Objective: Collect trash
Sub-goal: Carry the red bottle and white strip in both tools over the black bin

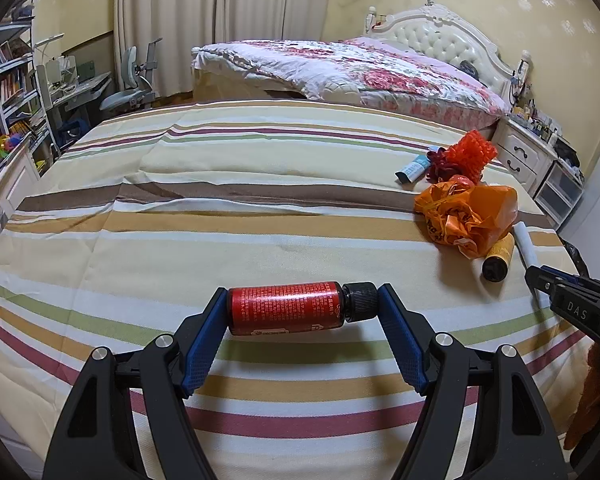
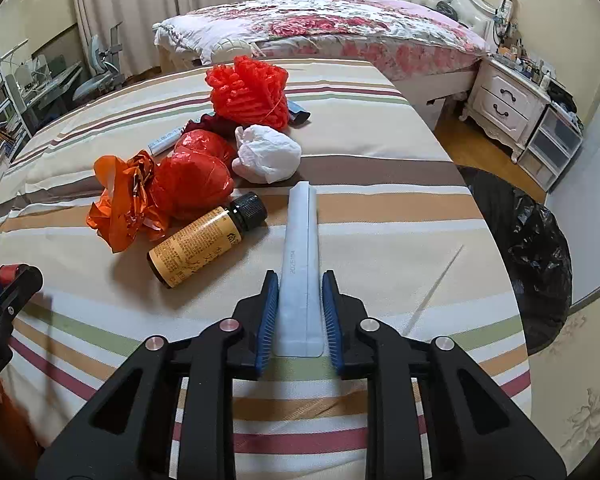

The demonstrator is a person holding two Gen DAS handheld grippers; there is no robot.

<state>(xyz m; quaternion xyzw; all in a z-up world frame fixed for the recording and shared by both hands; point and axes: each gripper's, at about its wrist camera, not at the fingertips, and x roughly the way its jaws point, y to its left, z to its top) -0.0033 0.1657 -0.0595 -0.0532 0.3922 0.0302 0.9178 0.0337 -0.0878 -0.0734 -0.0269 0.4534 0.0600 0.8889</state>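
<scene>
Red plastic and a black cap sit between my left gripper [image 1: 302, 306] jaws: the small red bottle [image 1: 286, 308] is clamped end to end, base against one pad and cap against the other, held crosswise just above the striped bedsheet [image 1: 228, 200]. That grip worries me — a round cap gives the pad little to bite on, so any tilt of my hand could let the bottle pivot out and roll across the bed. My right gripper [image 2: 300, 312] has its jaws drawn narrow on the near end of the white tube [image 2: 300, 256], which lies on the sheet pointing away from me, and I judge the pads are pressing on it. Most of the tube's length sticks out ahead of the pads, so lifting it fast could make the far end droop or twist free. It also lies just beside the yellow bottle [image 2: 204, 246], and a sideways swing would knock that one rolling towards the orange bag [image 2: 120, 204] and the red bags [image 2: 196, 176]. The black bin bag [image 2: 532, 264] hangs off the bed's right edge, its mouth only partly in view — I cannot tell how wide it gapes, so a careless drop may land on the floor.
</scene>
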